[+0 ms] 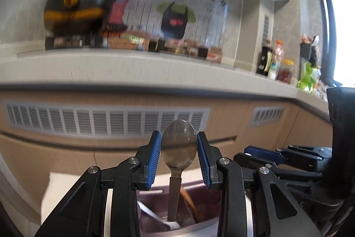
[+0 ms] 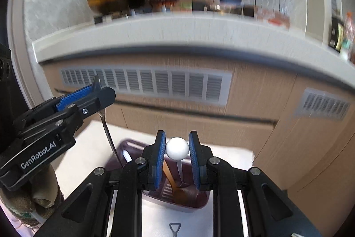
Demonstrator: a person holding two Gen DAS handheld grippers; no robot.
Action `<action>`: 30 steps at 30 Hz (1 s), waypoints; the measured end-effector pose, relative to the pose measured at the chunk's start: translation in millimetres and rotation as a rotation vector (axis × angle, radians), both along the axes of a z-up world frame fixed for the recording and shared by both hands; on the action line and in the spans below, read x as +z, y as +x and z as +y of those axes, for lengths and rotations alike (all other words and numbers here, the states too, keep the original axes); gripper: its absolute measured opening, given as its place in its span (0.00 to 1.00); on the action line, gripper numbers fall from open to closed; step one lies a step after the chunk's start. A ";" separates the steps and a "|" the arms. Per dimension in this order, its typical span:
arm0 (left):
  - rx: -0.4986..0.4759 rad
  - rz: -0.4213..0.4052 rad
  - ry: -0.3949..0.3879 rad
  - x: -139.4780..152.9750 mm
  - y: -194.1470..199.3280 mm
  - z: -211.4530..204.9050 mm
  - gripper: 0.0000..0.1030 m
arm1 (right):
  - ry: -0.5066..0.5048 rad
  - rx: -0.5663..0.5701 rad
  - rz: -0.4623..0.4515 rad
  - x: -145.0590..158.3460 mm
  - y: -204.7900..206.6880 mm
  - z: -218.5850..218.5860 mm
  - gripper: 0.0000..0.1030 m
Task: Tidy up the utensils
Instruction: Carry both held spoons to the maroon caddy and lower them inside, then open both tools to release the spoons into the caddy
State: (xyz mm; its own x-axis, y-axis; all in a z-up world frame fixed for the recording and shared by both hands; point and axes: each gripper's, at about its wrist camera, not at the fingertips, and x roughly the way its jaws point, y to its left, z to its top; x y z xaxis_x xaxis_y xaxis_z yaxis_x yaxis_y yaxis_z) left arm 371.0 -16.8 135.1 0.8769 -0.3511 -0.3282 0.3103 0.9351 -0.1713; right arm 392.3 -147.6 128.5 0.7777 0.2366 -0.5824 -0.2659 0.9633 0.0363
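Left wrist view showed the left gripper (image 1: 179,156) clamped on the bowl of a metal spoon (image 1: 179,143) at lower centre, the handle hanging down toward a purple bin (image 1: 155,192) at the bottom edge. An orange utensil (image 1: 188,201) and something white lay inside the bin.

Right wrist view showed the right gripper (image 2: 177,160) pinching the round end of a white utensil (image 2: 177,147) at lower centre, its stem running down into the bin (image 2: 133,146) on a white mat (image 2: 221,152). The left gripper (image 2: 97,92) appeared at middle left, the spoon (image 2: 107,126) dangling from it above the bin's left rim.

Background blur suggested quick motion, which raised the risks. The spoon was held only across its smooth, curved bowl, so it could pivot or slip out during a swing. The white ball offered the pads little contact and might squirt free. With both grippers near each other, the dangling handles could knock together or catch the bin rim and tip it.
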 end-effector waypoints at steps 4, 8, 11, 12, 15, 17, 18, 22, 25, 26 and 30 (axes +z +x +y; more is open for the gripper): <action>0.017 0.083 -0.005 -35.9 25.0 1.5 0.33 | 0.015 -0.003 0.083 -31.9 16.7 -2.6 0.20; 0.019 0.152 0.011 -65.9 36.5 0.2 0.33 | -0.001 -0.008 0.135 -59.7 26.2 0.0 0.20; 0.008 0.203 0.015 -83.1 38.1 -1.6 0.34 | -0.026 -0.011 0.157 -70.4 27.6 3.9 0.22; 0.004 0.219 0.011 -87.9 36.2 -0.4 0.34 | -0.033 -0.011 0.162 -71.5 26.0 4.5 0.28; 0.014 0.227 -0.004 -92.1 24.3 6.5 0.37 | -0.058 -0.029 0.109 -63.5 12.9 5.1 0.44; 0.031 0.216 -0.005 -88.7 11.4 11.7 0.44 | -0.076 -0.039 0.049 -52.3 -5.0 4.5 0.55; 0.038 0.214 -0.007 -85.8 5.0 15.8 0.49 | -0.086 -0.045 0.015 -46.1 -15.7 3.1 0.63; 0.081 0.218 0.016 -79.1 -25.5 27.2 0.53 | -0.160 -0.087 -0.101 -31.4 -59.2 0.0 0.87; 0.093 0.236 0.045 -82.0 -50.1 33.4 0.57 | -0.221 -0.110 -0.144 -31.6 -85.3 0.9 0.93; 0.098 0.244 0.055 -84.8 -58.4 34.9 0.59 | -0.241 -0.112 -0.152 -33.5 -93.4 1.5 0.93; 0.096 0.279 0.105 -101.9 -95.9 34.1 0.67 | -0.285 -0.100 -0.145 -47.8 -123.2 4.6 0.96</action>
State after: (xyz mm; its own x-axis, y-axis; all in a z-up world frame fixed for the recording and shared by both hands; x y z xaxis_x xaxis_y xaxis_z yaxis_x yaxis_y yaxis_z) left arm 275.1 17.3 33.2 0.7757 -0.2222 -0.5907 0.1740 0.9750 -0.1383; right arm 269.0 -142.9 80.7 0.8683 -0.0016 -0.4960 -0.1520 0.9510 -0.2692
